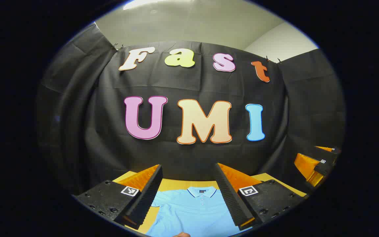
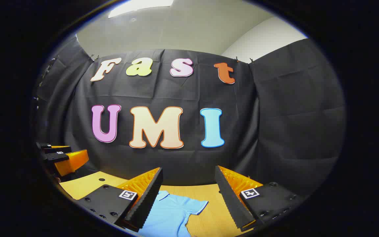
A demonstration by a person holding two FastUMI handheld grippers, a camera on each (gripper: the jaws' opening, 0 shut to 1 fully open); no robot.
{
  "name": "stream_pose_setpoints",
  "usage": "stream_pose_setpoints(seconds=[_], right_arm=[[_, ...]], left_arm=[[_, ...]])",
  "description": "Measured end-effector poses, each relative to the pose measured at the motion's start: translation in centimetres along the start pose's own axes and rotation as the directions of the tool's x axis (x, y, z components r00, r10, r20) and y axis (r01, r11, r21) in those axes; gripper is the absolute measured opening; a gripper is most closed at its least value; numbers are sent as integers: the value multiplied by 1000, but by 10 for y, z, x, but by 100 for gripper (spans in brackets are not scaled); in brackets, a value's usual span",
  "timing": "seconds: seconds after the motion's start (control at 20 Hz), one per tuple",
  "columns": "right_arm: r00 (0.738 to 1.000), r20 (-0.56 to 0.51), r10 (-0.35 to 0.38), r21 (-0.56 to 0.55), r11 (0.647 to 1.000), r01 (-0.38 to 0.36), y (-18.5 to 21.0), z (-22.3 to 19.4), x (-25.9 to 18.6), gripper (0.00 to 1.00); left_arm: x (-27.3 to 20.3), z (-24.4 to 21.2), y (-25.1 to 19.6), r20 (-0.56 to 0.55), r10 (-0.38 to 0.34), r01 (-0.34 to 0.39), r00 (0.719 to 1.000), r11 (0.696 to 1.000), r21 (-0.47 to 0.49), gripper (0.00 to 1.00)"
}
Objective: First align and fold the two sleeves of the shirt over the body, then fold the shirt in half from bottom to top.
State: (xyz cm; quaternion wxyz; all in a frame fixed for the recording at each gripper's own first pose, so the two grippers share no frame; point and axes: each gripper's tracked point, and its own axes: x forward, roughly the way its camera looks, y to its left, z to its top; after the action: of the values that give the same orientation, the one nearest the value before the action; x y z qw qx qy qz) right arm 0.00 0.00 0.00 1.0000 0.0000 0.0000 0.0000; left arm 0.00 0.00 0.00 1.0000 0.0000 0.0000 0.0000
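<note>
Left gripper [image 1: 188, 194]: It is held up over the near part of the table, looking toward the far wall. Its two fingers are spread wide apart and hold nothing.
Right gripper [image 2: 188, 197]: It is held up the same way, level and pointing at the far wall. Its fingers are wide apart too, with nothing between them.
Shirt [image 1: 192, 209]: A light blue shirt with a collar and small buttons lies flat on the table. In the left gripper view it sits right between the fingers, collar at the far end. In the right gripper view it lies low and to the left, with one short sleeve [image 2: 196, 205] sticking out to the right.
Table [image 2: 84, 186]: It is yellow wood, and the shirt rests on it.
Other gripper seen: In the left gripper view the right gripper shows at the far right edge. In the right gripper view the left gripper shows at the left edge. They are well apart.
Touching: Neither gripper touches the shirt.
</note>
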Motion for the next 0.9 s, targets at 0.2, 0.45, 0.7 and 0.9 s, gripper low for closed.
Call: stream_pose_setpoints(seconds=[0.2,0.45,0.7,0.9], right_arm=[[1000,12,6,-3,1000,-6,5,2,1,99],[1000,-5,7,-1,1000,-7,10,-4,5,98],[1000,-6,13,-6,1000,-13,14,-7,7,98],[1000,-21,23,-3,1000,-23,17,-14,13,98]], left_arm=[[3,2,8,6,6,-6,1000,1000,10,94],[8,1,17,3,13,-13,1000,1000,12,94],[10,0,21,7,13,-13,1000,1000,15,94],[12,-3,21,3,10,-10,1000,1000,7,94]])
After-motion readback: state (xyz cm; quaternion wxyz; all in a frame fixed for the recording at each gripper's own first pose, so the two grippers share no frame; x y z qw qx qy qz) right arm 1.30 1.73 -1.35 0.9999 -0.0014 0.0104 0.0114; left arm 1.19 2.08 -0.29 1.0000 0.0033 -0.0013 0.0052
